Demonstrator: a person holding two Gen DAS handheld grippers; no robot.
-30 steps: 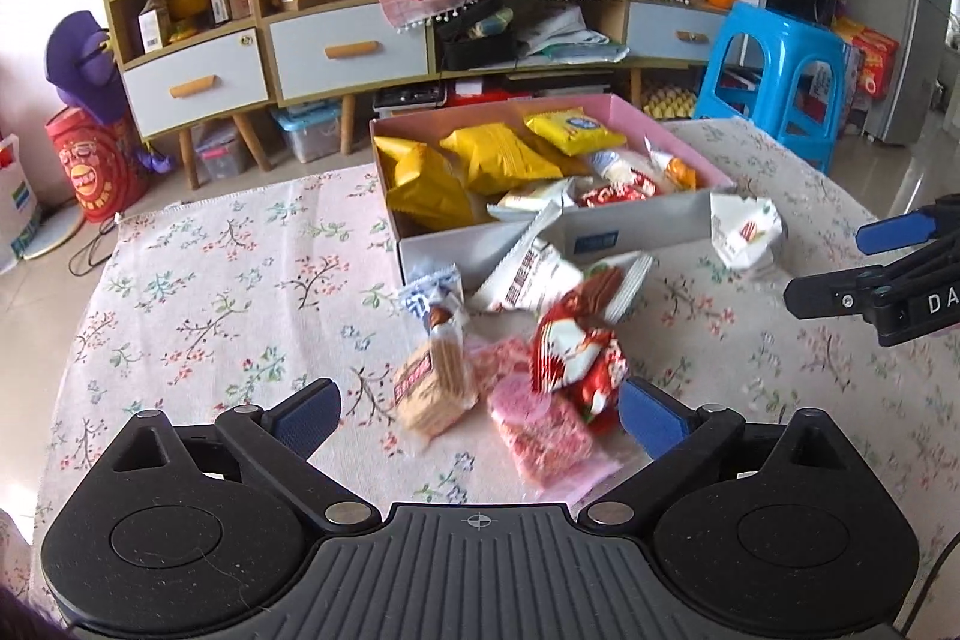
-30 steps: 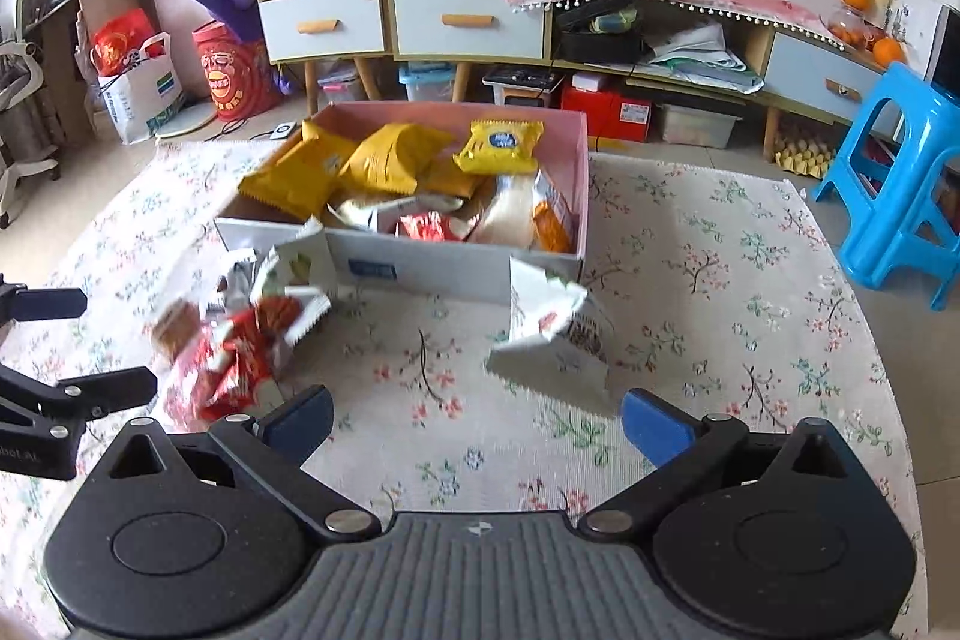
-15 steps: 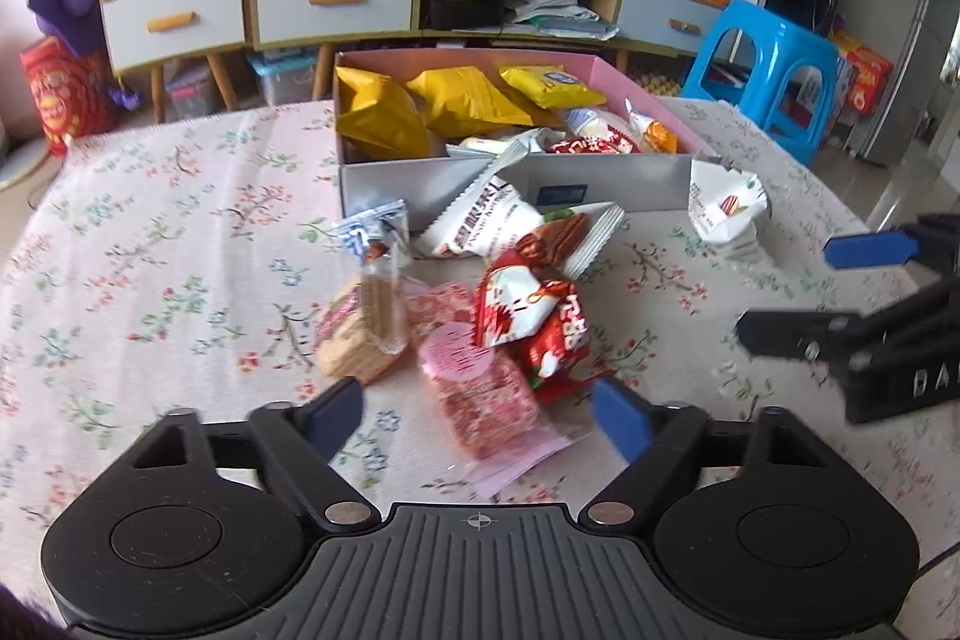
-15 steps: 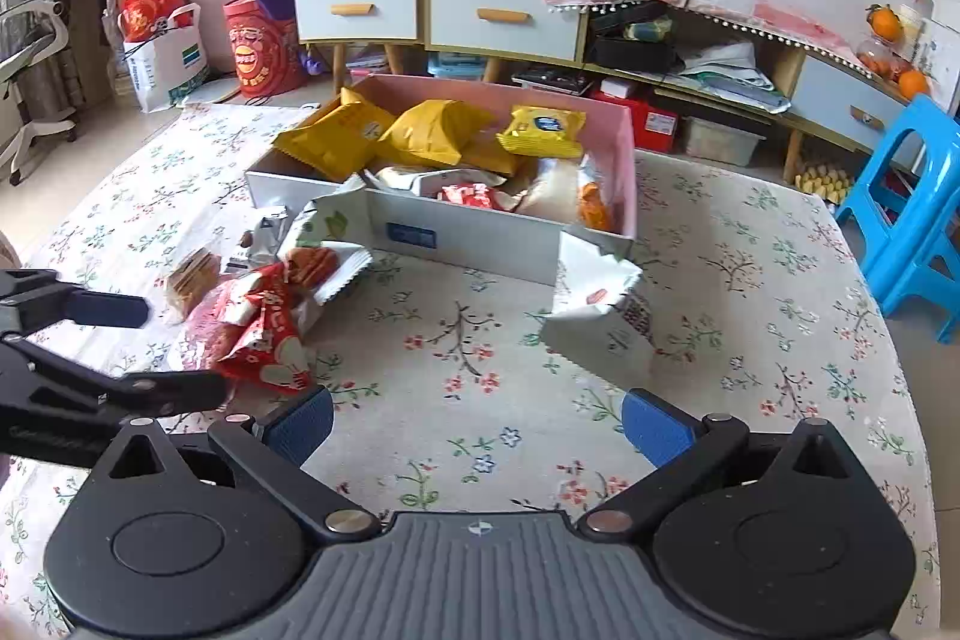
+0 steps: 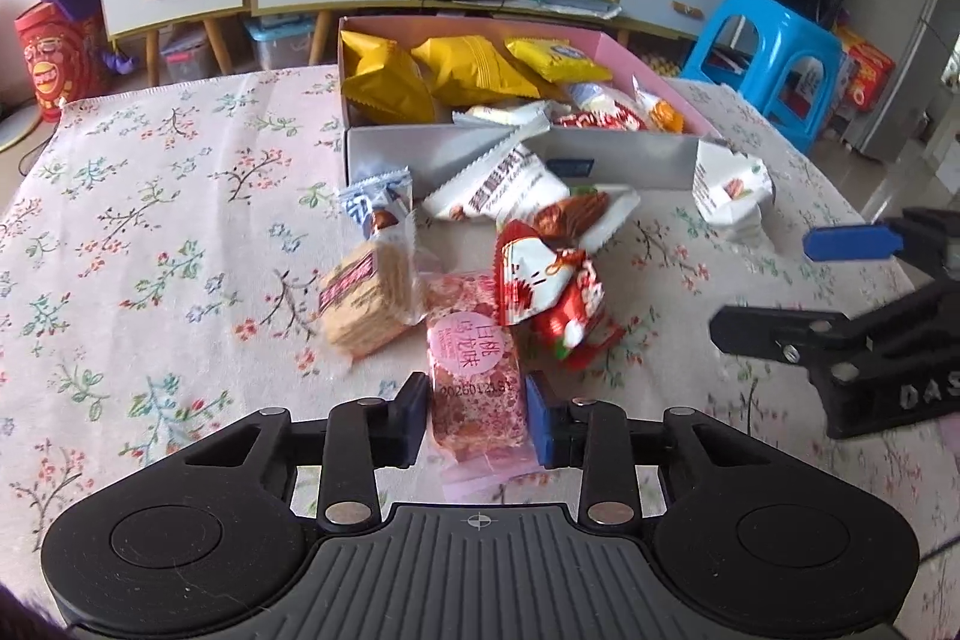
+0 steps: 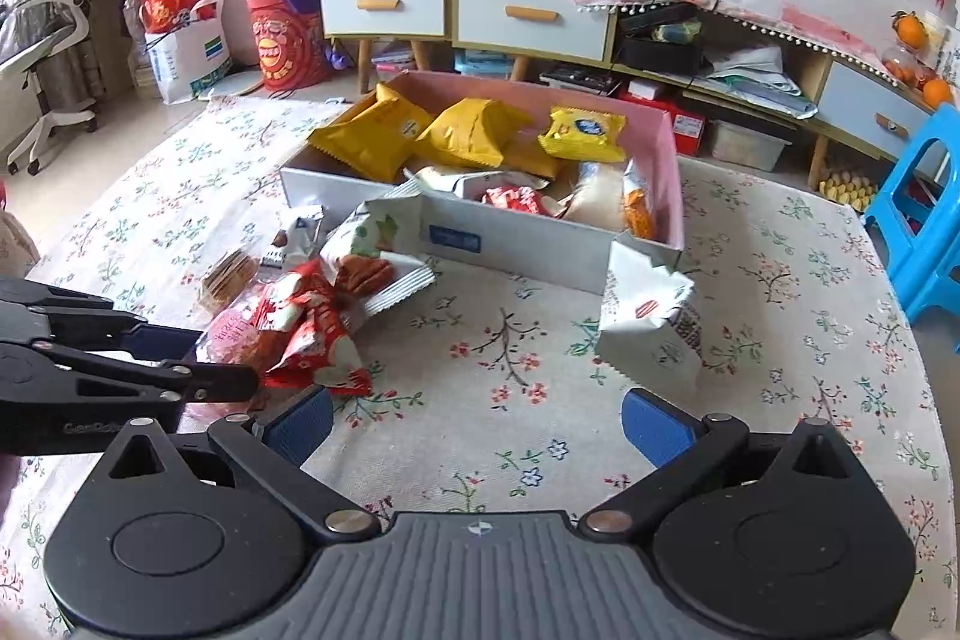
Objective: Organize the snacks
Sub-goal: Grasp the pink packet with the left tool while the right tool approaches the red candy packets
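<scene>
Pink speckled packet [image 5: 477,388], red-and-white wrapper [image 5: 549,292], yellow bags [image 5: 474,70], floral white tablecloth [image 5: 150,232], pink-lined box [image 5: 648,73].

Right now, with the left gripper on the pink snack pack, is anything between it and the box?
Yes. The left gripper is shut on the pink snack pack, and the red packet and white packets lie between it and the box, touching its near wall. Lifting over them looks safest.
</scene>
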